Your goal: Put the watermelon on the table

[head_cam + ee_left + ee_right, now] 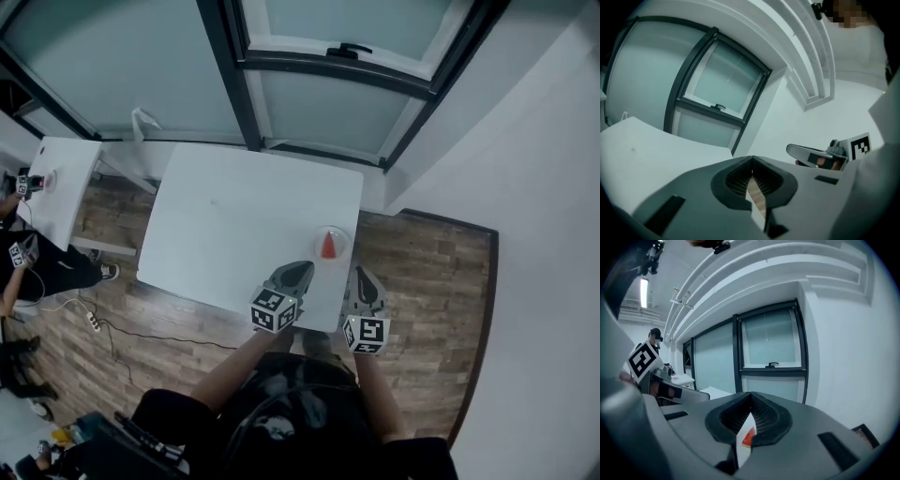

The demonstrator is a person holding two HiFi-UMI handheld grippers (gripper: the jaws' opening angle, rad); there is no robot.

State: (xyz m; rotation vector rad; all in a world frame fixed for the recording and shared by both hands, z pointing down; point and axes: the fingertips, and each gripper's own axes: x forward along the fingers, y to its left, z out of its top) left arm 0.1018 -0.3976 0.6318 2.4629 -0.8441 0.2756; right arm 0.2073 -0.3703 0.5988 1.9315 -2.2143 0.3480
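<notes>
1. The small red wedge of watermelon lies on a little round pale dish, which stands on the flat white rectangular table near its front right corner. Neither gripper touches it, so the task looks done.
2. The grey plastic left gripper is clenched with its jaw tips meeting and nothing between them. Its own view shows only brown wood-plank floor through the slit behind the tips. It hangs over the table's near edge, just left of the dish.
3. The matching right gripper is likewise clamped on nothing. In its own view the watermelon shows far below through the slit, not between the pads. It hovers just off the table's front right corner, near the dish.
4. Handling, as a judgement: so small a wedge should be light. Whether it is fruit or a model I cannot tell. If it is real, the flesh is soft and wet and would bruise under a hard pinch.
5. The best hold would be across the two flat faces, low toward the rind end, with gentle pressure.
6. The pads are black and finely ribbed, and the jaw shells are smooth matt grey. Each gripper carries a white cube with black square markers. The table top is plain and smooth, and a dark-framed frosted window stands behind it
</notes>
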